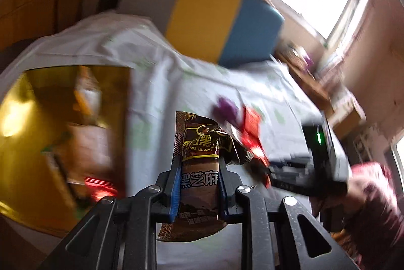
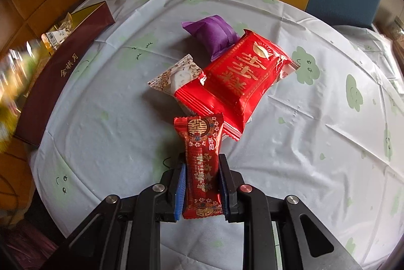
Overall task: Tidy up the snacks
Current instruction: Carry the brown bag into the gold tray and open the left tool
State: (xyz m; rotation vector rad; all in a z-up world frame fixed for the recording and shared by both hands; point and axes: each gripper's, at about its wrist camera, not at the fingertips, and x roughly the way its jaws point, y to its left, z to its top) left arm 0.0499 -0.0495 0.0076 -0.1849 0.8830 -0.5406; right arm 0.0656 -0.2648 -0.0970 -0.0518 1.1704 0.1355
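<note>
L gripper (image 1: pixel 199 184) clamped on brown snack pack (image 1: pixel 199 169), lifted above white tablecloth (image 1: pixel 176 83), gold-lined box (image 1: pixel 50 118) at its left. R gripper (image 2: pixel 202 184) clamped on small red pack (image 2: pixel 200 163), just above cloth. Ahead on the cloth: big red pack (image 2: pixel 237 83) lying over white pack (image 2: pixel 176 77), purple pack (image 2: pixel 214 35) behind, dark red box wall (image 2: pixel 63 67) far left

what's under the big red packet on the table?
The big red packet overlaps a white patterned packet and the purple packet's edge. Whatever else lies beneath it is hidden.
</note>
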